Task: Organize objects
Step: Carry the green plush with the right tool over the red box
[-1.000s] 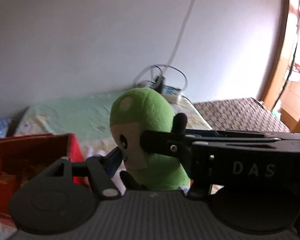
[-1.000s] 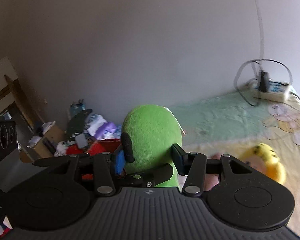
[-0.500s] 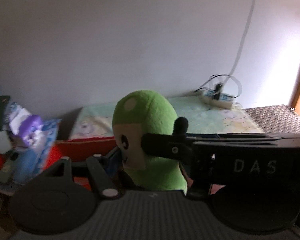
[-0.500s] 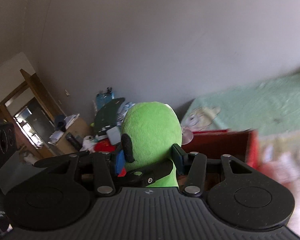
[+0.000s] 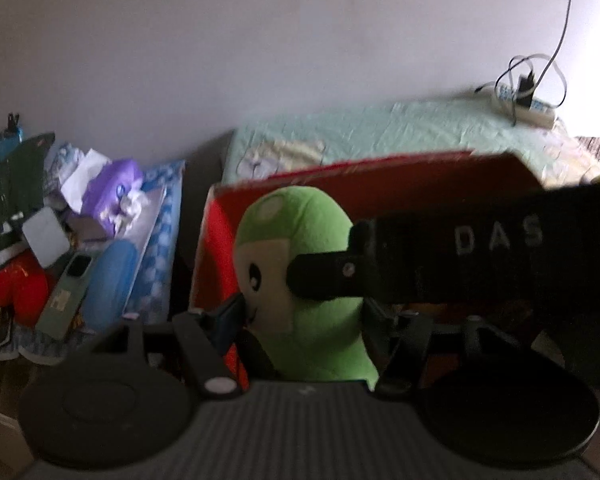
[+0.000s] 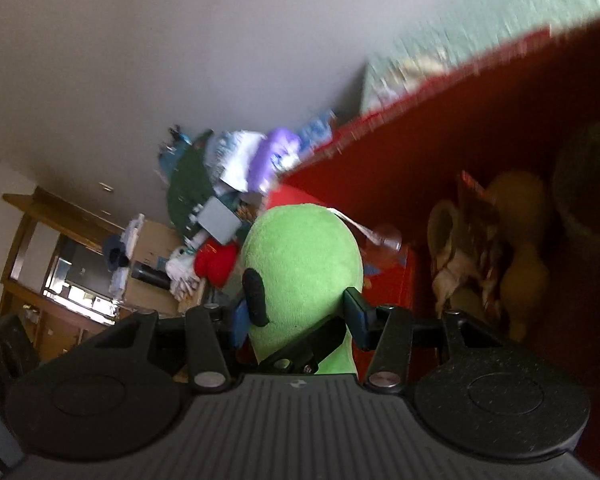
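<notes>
Both grippers — left gripper easing open, right gripper clamped — are carrying the green plush toy over the red box; release remaining.

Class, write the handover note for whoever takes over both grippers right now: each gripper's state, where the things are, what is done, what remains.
Left gripper: the green plush toy is between its fingers. The jaws have just been opening, and the pads look to touch it.
Right gripper: shut on the same toy.
Toy: held upright at the open red box, not yet released.
Done: a yellow soft toy lies in the box.
Left: probably lower the plush in and let go with both.
</notes>
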Available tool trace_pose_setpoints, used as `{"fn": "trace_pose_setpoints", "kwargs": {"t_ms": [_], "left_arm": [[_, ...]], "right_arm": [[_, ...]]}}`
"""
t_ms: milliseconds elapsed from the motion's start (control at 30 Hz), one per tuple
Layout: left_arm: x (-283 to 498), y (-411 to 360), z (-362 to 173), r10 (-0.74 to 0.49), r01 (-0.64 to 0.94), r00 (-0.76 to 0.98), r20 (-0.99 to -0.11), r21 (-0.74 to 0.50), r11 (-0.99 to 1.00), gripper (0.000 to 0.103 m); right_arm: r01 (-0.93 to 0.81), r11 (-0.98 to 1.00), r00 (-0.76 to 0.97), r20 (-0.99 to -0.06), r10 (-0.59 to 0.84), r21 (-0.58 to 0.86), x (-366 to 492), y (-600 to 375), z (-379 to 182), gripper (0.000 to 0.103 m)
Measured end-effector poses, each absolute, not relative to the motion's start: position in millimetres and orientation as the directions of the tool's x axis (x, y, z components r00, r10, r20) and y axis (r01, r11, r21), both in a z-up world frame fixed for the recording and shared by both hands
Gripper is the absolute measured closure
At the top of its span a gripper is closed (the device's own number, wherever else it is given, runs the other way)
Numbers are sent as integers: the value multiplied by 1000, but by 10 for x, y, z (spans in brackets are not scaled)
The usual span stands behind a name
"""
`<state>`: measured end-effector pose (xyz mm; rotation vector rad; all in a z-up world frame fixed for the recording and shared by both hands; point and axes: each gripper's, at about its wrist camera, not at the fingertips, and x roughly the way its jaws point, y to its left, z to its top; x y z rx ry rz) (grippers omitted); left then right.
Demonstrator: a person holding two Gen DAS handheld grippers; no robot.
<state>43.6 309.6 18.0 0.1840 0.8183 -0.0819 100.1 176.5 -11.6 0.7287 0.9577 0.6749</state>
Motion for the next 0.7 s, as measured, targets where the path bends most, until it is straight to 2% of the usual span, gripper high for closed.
{"fn": "trace_pose_setpoints", "kwargs": {"t_ms": [200,300,333,700], "left_arm": [[478,3245,16,14,144,644,-765,139,980,35],[459,3286,24,6,155,658,-753,143,978,34],[444,3290,34,16,149,671,-741,156,976,30],[441,3267,55,49,130,675,-736,185,974,32]], "right_arm": [[-106,607,377,-533,757,788,1056,1855,-239,50],[-99,600,370,-531,763,794,1087,1838,-264,49],[-107,604,366,-534,763,790,1102,1848,-262,48],[-134,589,350,-518,781,797,1100,1706,-204,41]]}}
